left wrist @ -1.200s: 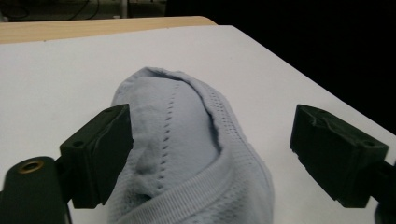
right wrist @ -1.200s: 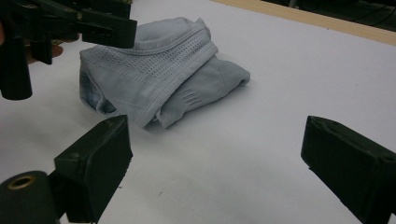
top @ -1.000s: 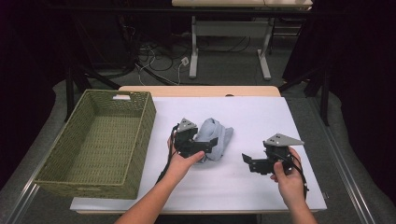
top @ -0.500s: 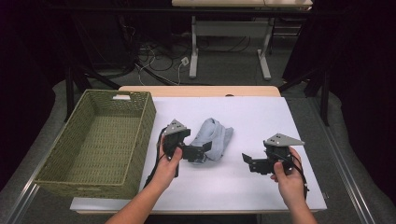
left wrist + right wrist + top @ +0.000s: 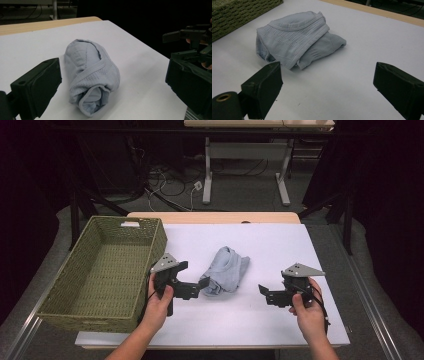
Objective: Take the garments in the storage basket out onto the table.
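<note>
- The left gripper (image 5: 202, 285) stood with jaws spread, its tips just at the rolled pale-blue garment (image 5: 227, 271).
- The right gripper (image 5: 264, 291) was also spread wide, white tabletop (image 5: 280, 245) lying bare between it and the garment.
- A woven basket (image 5: 75, 275) sat just outside the left gripper.

We find bare white table (image 5: 280, 245) all around the rolled pale-blue cloth (image 5: 227, 270); the woven basket (image 5: 100, 270) walls off the left side.
</note>
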{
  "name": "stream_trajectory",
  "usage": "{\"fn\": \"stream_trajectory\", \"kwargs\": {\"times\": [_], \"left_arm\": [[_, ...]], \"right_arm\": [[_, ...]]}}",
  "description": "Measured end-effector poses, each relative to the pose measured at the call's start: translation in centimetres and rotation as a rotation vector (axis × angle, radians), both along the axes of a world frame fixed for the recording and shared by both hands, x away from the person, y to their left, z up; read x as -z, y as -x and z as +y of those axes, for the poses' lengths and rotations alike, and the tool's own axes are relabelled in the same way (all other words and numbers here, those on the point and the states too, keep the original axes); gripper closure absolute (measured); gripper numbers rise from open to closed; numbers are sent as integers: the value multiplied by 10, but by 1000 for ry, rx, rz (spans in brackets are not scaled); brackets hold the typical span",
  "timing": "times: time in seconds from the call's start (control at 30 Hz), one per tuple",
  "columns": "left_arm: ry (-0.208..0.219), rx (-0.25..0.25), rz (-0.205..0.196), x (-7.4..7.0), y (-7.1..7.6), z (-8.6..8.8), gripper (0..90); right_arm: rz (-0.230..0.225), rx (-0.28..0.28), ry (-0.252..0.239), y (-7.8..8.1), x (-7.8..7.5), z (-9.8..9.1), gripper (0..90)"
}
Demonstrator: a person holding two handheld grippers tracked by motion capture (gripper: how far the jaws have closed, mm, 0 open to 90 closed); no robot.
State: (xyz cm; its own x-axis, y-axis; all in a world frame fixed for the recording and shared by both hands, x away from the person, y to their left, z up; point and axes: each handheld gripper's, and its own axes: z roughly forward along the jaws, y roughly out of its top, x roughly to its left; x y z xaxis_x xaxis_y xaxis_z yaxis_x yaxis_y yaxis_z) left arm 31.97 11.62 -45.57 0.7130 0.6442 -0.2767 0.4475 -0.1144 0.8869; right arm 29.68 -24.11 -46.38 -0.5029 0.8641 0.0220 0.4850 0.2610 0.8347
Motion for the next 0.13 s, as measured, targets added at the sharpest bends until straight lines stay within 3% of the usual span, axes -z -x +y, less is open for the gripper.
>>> {"fn": "stream_trajectory", "kwargs": {"times": [0.13], "left_arm": [[-2, -1, 3, 5, 3, 8, 7]], "right_arm": [[4, -3, 1, -1, 2, 1, 81]]}}
